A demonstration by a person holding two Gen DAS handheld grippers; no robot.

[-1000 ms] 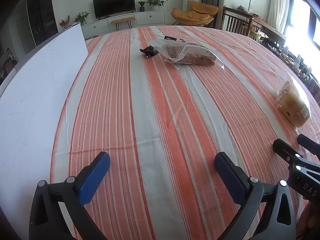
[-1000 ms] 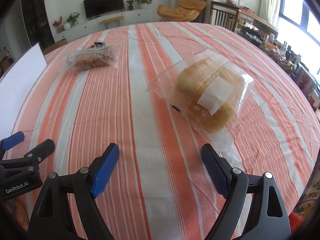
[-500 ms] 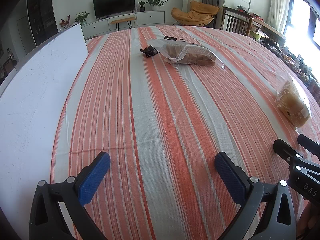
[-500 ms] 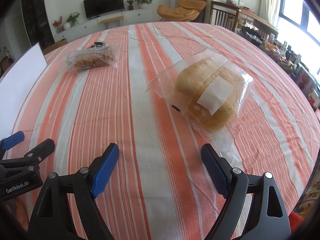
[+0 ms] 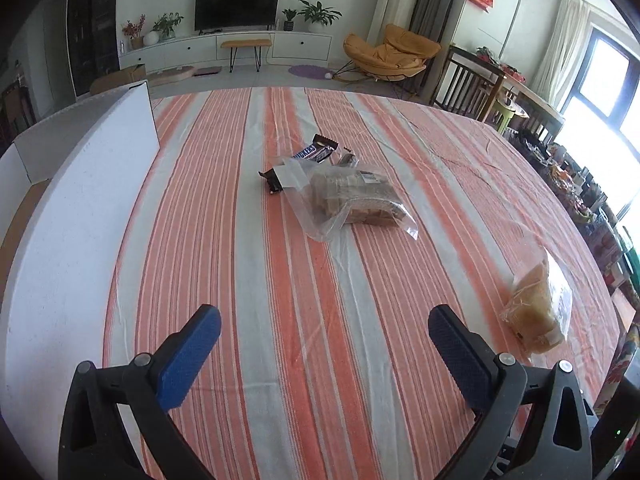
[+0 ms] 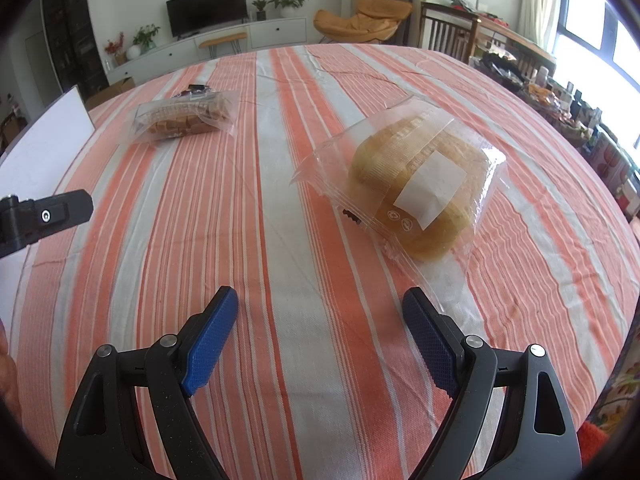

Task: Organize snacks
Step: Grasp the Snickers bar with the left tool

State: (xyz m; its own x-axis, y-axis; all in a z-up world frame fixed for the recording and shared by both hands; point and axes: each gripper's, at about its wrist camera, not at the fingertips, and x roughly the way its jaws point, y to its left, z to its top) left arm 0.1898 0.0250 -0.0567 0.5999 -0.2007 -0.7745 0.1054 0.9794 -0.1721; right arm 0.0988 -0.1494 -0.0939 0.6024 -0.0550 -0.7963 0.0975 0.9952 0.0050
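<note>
On the orange-striped tablecloth lies a clear bag of brown cake slices, with a Snickers bar and other dark wrappers behind it. A clear bag of yellow bread lies at the right. My left gripper is open above bare cloth, well short of the cake bag. In the right wrist view the bread bag lies just ahead and right of my open right gripper; the cake bag is far left. The left gripper's finger shows at the left edge.
A white box wall runs along the table's left side. Beyond the table are a TV, an orange lounge chair, wooden chairs and a cluttered side table by the window at right.
Both grippers have risen and moved forward, the left one more; the cake bag and bread now look nearer. Both stay open and nothing on the table has moved.
</note>
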